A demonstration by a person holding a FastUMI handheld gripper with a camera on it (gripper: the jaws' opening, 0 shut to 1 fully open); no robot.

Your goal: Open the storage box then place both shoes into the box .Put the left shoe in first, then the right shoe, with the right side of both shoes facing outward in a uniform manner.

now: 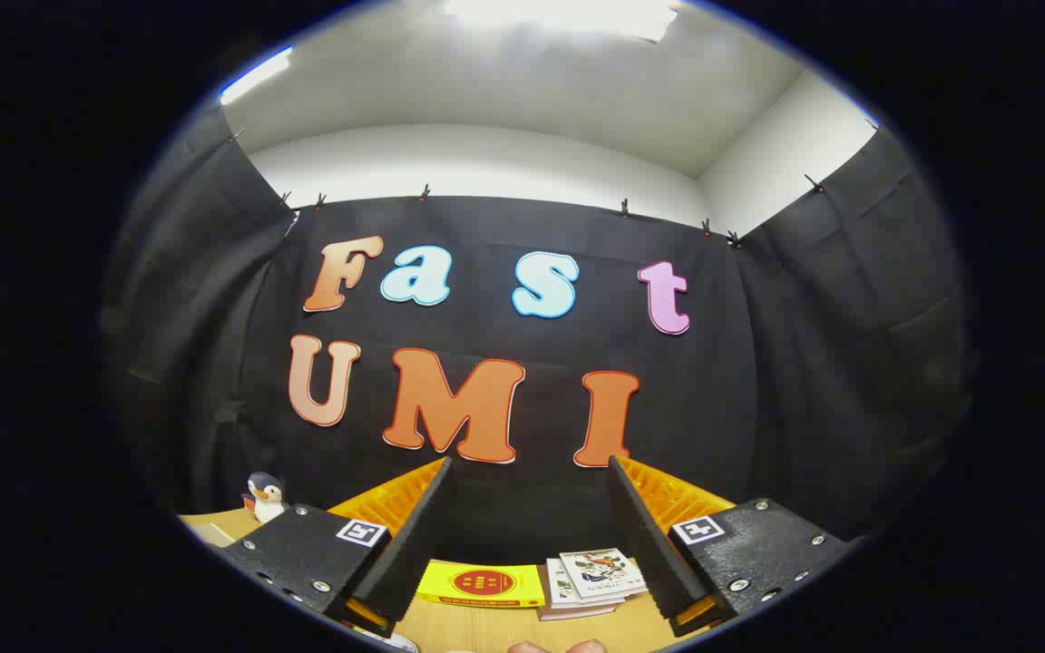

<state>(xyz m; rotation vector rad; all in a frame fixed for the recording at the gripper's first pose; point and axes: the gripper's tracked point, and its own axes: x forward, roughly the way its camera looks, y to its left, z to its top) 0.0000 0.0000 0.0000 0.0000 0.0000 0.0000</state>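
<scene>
My gripper [530,464] is held up and points at the booth's back wall, well above the wooden table [486,630]. Its two fingers [414,535] stand wide apart, open, with nothing between them. Between the fingers I see only the black cloth and, lower down, the far part of the table.
A yellow box [483,583] lies on the table between the fingers, with a small stack of booklets [593,579] to its right. A penguin plush [264,496] stands at the table's far left. A person's fingertips [557,647] show at the near table edge.
</scene>
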